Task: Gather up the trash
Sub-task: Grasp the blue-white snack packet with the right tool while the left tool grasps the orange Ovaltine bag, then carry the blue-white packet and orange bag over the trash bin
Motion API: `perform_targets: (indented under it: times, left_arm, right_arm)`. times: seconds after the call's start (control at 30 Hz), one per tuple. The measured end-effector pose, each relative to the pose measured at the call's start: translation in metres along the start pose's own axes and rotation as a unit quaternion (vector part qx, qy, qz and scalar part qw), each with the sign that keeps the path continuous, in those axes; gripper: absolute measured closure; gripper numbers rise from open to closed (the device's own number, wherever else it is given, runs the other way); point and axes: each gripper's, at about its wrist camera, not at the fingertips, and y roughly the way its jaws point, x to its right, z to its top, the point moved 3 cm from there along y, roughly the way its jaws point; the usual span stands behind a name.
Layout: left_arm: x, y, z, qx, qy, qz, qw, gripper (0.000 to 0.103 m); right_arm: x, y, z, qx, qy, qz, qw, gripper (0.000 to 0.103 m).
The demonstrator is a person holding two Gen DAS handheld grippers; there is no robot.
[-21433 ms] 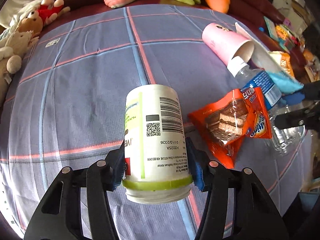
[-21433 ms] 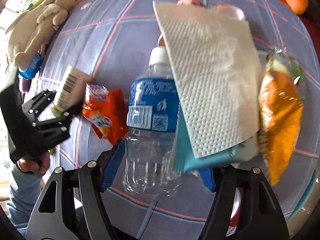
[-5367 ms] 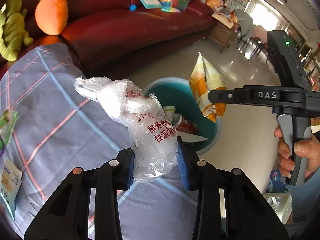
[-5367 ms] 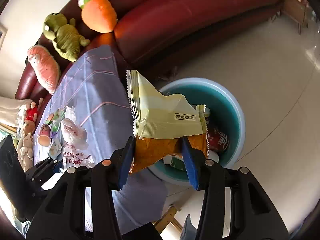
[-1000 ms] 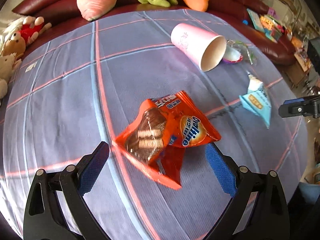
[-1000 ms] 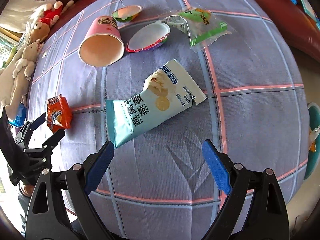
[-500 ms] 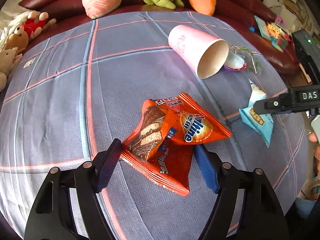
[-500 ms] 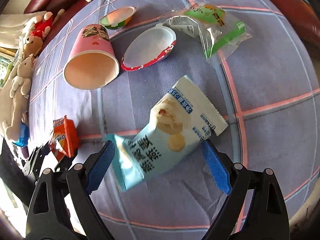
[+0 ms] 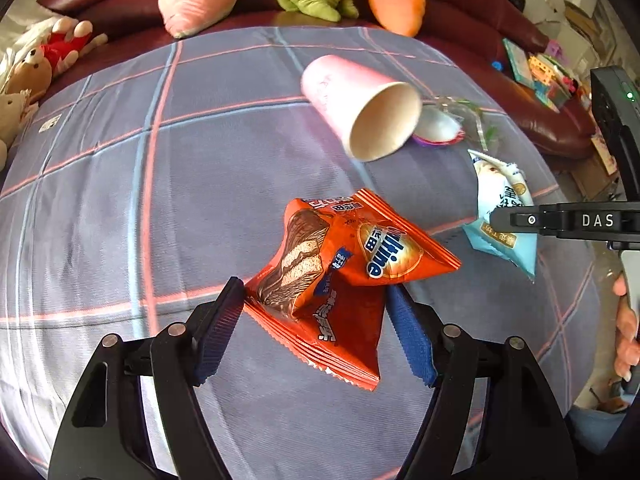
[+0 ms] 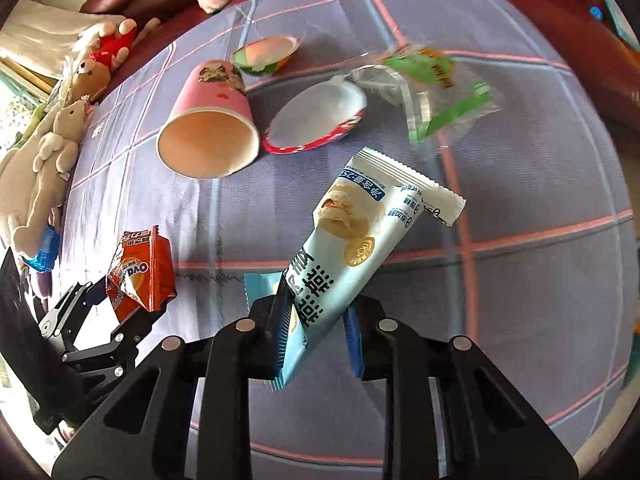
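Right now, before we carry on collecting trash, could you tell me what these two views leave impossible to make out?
- Green-and-clear wrapper: motion-blurred in the right wrist view, print unreadable; in the left view it is mostly hidden behind the pink cup.
- Orange wafer packet: its near end lies between the left tongs; contact on the right pad is hidden by the packet.
- Light blue snack packet: its bottom end is hidden inside the right tongs.
- Trash bin: outside both views.

The left gripper [image 9: 316,320] sits low in the frame, jaws pinching something. The right gripper [image 10: 316,332], also low, is clamped tight, a hand [image 9: 626,328] on its handle.
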Motion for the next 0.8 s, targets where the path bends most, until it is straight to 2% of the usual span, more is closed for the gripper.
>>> perform_targets:
  times: [0.5, 0.8]
  left_arm:
    - [0.074, -0.008, 0.008, 0.019, 0.032, -0.033, 0.9988, 0.030]
    - [0.115, -0.011, 0.006, 0.022, 0.053, -0.046, 0.9973, 0.030]
  right_arm:
    - [0.051, -0.046, -0.039, 0.024, 0.005, 0.005, 1.000, 0.080]
    - [0.093, -0.073, -0.057, 0.048, 0.036, 0.010, 0.998, 0.080]
